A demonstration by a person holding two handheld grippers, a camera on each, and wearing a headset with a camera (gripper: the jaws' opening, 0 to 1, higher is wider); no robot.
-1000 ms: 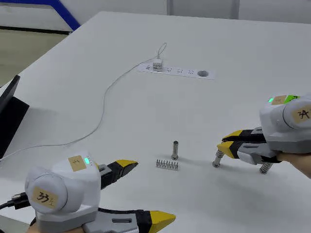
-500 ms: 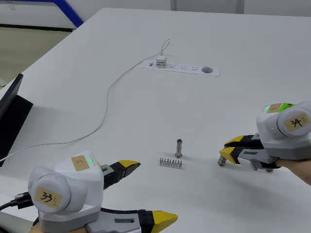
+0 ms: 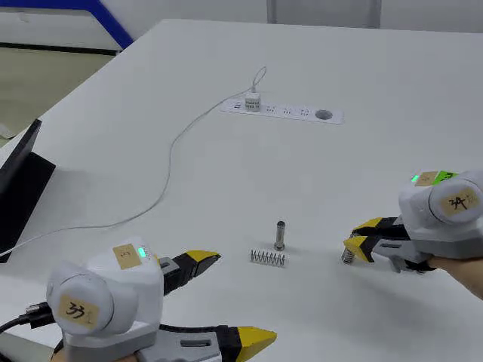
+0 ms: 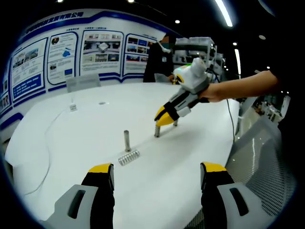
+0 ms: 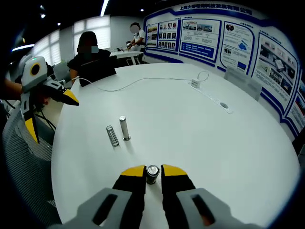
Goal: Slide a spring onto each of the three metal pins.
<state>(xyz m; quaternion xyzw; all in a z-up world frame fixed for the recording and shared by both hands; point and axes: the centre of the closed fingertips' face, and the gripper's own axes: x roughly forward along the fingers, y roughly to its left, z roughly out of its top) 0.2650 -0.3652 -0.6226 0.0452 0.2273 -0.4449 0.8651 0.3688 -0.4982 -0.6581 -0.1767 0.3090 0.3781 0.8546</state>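
My right gripper [image 5: 153, 171] is shut around the top of a spring-covered pin [image 3: 348, 255], which stands between its yellow tips [image 3: 355, 245]. In the left gripper view a second spring-covered pin [image 4: 175, 123] stands just behind the first [image 4: 157, 131]. A bare metal pin [image 3: 281, 234] stands upright mid-table, and a loose spring [image 3: 268, 258] lies flat beside its base. My left gripper [image 3: 230, 298] hovers open and empty near the table's front edge, short of the loose spring [image 4: 128, 157] and the bare pin [image 4: 127, 140].
A white power strip [image 3: 283, 111] lies at the far side with a plug [image 3: 253, 102] and a white cable [image 3: 170, 158] running left. A dark screen [image 3: 23, 188] stands at the left edge. A person [image 5: 90, 59] sits beyond the table.
My right gripper has come down lower onto the spring-covered pin. The left gripper has stayed where it was, still open. The head camera has shifted a little.
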